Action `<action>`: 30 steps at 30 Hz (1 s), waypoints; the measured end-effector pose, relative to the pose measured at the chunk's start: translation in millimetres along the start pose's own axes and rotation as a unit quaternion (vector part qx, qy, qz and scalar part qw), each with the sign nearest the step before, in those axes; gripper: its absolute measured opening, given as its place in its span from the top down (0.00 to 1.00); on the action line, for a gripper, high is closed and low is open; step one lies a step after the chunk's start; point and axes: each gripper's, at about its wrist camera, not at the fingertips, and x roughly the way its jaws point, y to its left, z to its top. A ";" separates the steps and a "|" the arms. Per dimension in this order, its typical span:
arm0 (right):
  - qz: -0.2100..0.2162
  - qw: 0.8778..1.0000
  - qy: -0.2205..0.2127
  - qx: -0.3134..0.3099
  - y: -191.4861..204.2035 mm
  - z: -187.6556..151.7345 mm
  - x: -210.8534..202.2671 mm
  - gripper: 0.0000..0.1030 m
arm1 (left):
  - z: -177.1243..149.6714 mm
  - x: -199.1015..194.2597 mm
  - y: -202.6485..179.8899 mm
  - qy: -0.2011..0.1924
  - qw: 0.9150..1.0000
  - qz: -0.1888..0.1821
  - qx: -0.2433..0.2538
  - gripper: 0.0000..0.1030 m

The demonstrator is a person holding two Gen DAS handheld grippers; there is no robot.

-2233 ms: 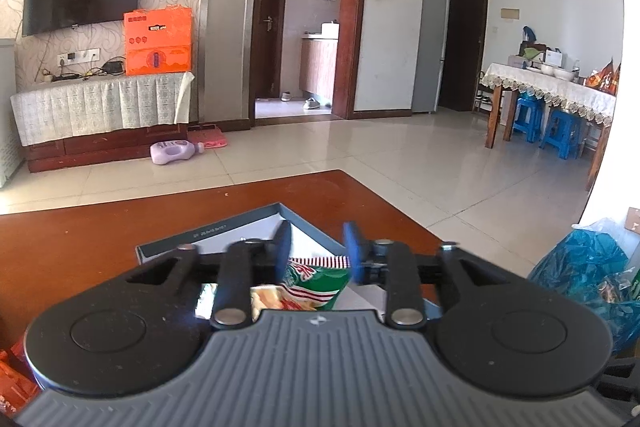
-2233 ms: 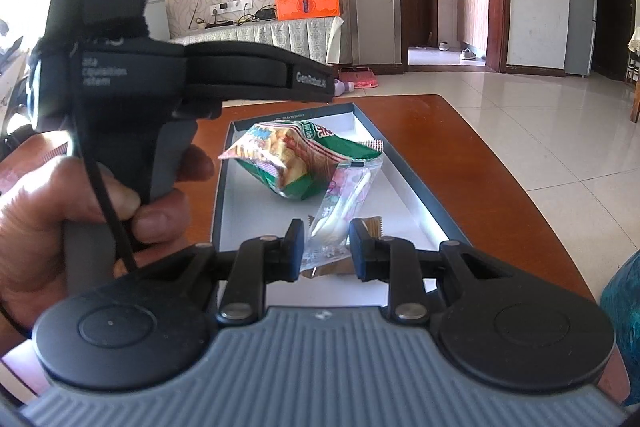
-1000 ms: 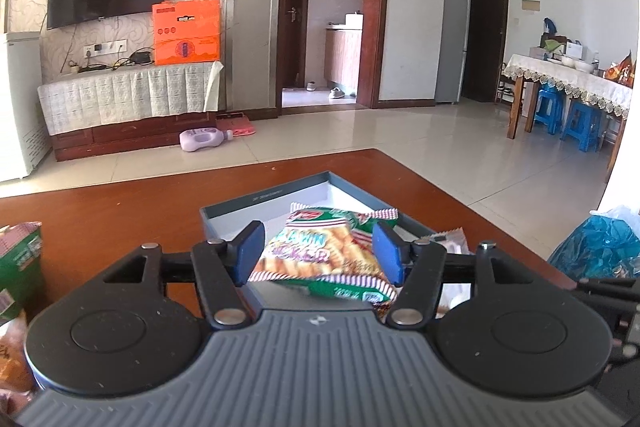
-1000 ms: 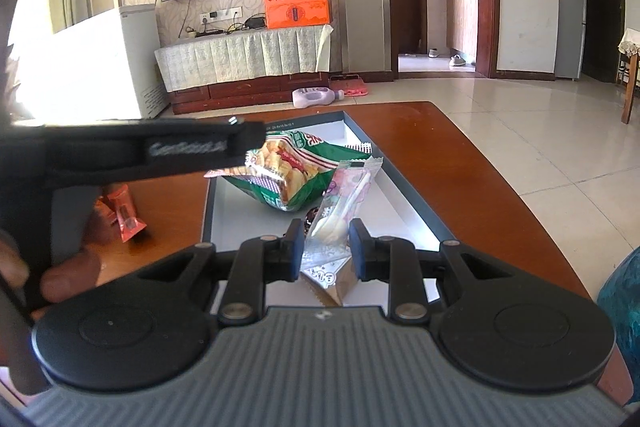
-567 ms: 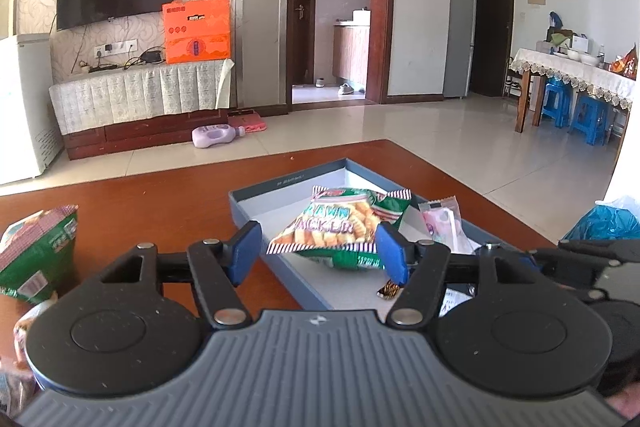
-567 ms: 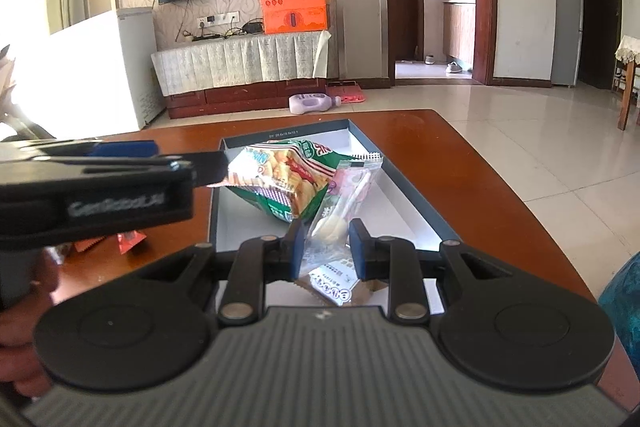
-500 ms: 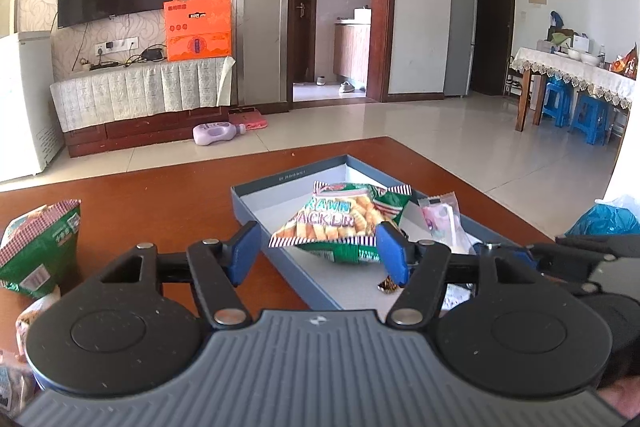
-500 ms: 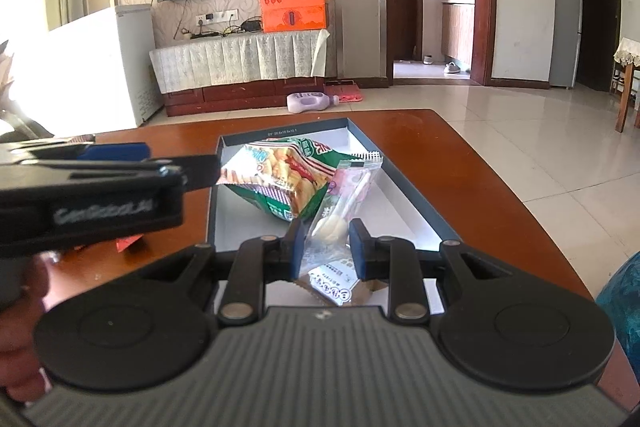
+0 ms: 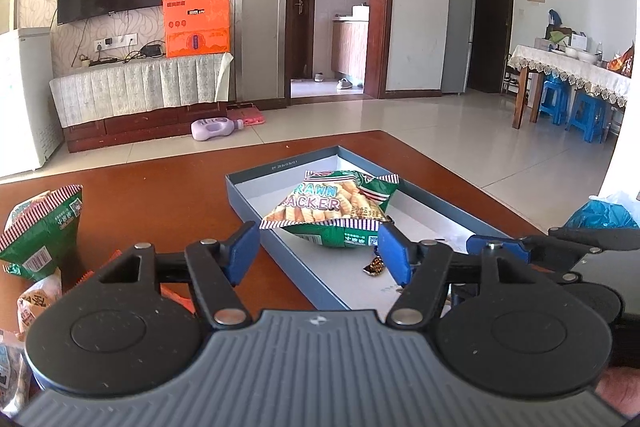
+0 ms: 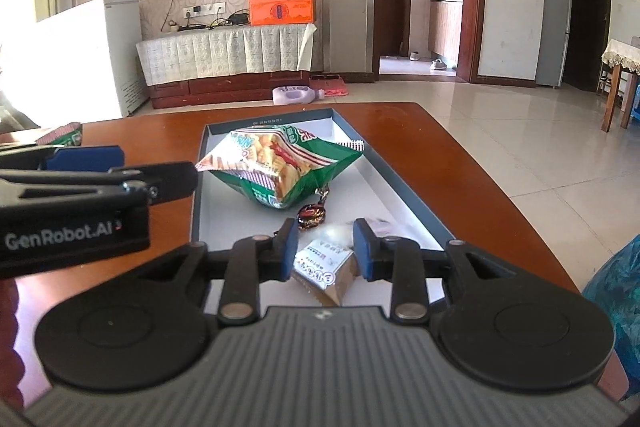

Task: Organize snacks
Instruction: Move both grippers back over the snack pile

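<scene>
Dropped from the right gripper (image 10: 325,249), the clear-wrapped snack (image 10: 326,267) now lies flat in the blue tray (image 10: 404,193), just ahead of and between jaws that are opening clear of it, its long axis running away from them. Beyond it sit a dark candy (image 10: 311,215) and the prawn cracker bag (image 10: 280,167). Farther left, the left gripper (image 9: 314,251) has backed off the bag, wide and empty. Only its view shows loose packets (image 9: 40,231) on the bench (image 9: 160,195), nearer that hand.

Green cracker bag (image 9: 334,205) in box (image 9: 248,181)
</scene>
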 end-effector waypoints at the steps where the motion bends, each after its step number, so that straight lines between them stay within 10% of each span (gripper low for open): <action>1: 0.001 1.000 0.001 0.000 -0.5 -0.8 -1.1 0.68 | -0.1 -0.9 -0.9 0.001 1.000 -0.001 -0.003 0.31; 30: -0.001 1.000 0.001 0.006 8.7 -6.0 -25.3 0.55 | -15.8 -40.7 16.6 0.001 0.998 0.049 -0.028 0.27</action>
